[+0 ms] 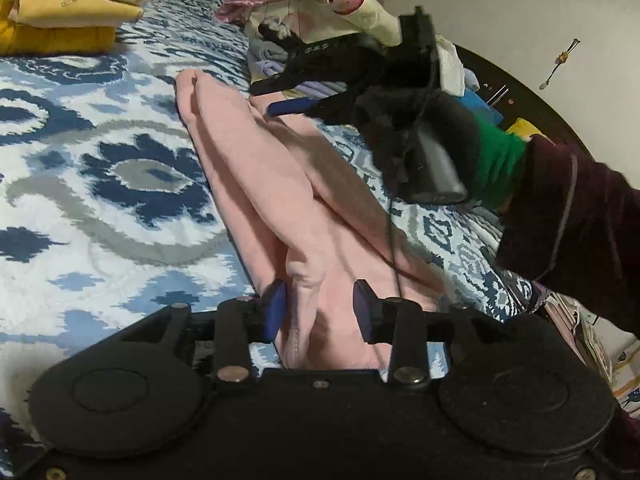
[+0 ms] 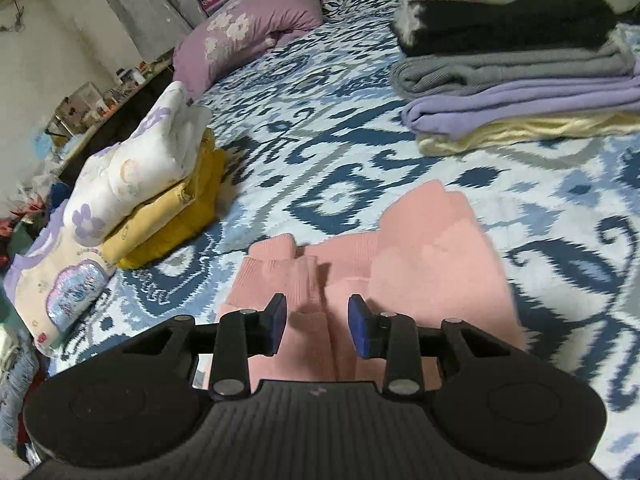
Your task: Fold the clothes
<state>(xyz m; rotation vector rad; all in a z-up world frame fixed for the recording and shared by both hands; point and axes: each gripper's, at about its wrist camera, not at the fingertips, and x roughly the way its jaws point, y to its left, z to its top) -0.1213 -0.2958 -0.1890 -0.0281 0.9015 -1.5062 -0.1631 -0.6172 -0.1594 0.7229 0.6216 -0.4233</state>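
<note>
Far left, against a blue, white and grey patterned bedspread [image 2: 320, 152]: stack of folded garments, white floral piece over mustard-yellow ones [image 2: 160, 192], well apart from the work. Centre, lengthwise on the bedspread: soft pink knitted trousers [image 1: 256, 184], legs laid side by side, ribbed cuffs [image 2: 280, 264] at one end, waistband at the other. Near the waist end, left gripper [image 1: 320, 312] with blue pads parted, a raised ridge of pink fabric standing between them, pads not visibly pressing, so released rather than grasping. At the cuff end, right gripper [image 2: 318, 326] likewise parted, pink knit beneath and between the fingers, no pinch evident; seen also from the left wrist view as a black tool in a dark fuzzy glove with a green cuff and maroon sleeve [image 1: 568, 224]. Far right: second stack of folded knitwear, black over grey over lilac over cream [image 2: 516, 80]. Handling, as judged: light, limp, stretchy and non-slippery cloth, no stiffness to carry a fold, prone to bunching and dragging on the bedspread. Best hold: both layers pinched together at the ribbed cuffs and at the thicker waistband, edges kept level while one end is carried over the other.
</note>
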